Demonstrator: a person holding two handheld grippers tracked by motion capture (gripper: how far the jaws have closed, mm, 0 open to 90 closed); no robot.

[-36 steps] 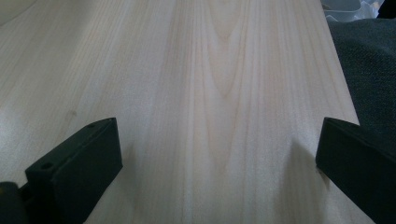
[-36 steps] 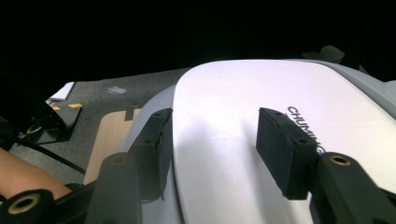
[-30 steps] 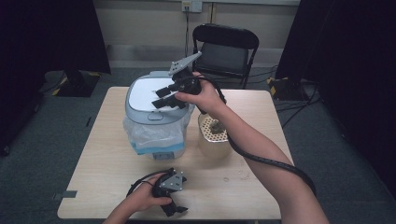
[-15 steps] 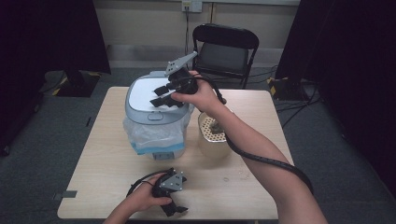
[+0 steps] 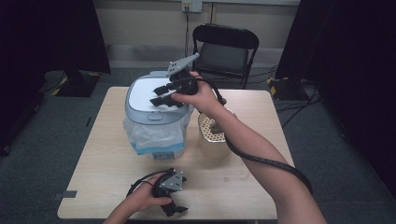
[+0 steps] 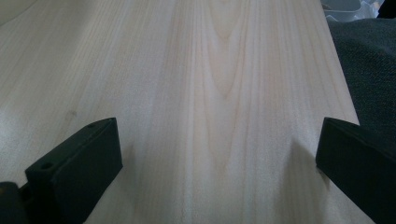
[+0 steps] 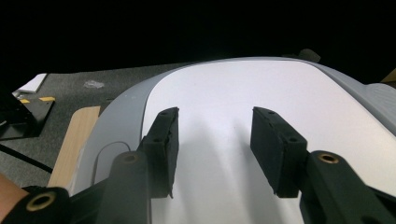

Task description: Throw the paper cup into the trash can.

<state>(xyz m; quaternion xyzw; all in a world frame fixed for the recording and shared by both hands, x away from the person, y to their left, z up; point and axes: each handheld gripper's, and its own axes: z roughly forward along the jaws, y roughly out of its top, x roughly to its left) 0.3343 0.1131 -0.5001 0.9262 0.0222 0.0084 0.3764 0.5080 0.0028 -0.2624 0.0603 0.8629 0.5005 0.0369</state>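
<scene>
- Right gripper held over the white lid of the grey bin, pointing toward the table's left side.
- In the right gripper view, 2 jaws apart with a gap between them, nothing in that gap, tips low over the lid; whether touching it, cannot tell.
- Bin standing at the back left of the wooden table, lid shut, a clear plastic bag bunched out below the rim.
- Cream holed pot just beside the bin on its right, partly behind the right forearm.
- Left gripper resting on the table near the front edge, well apart from the bin, 2 jaws spread wide over bare wood.
- Black chair behind the table.
</scene>
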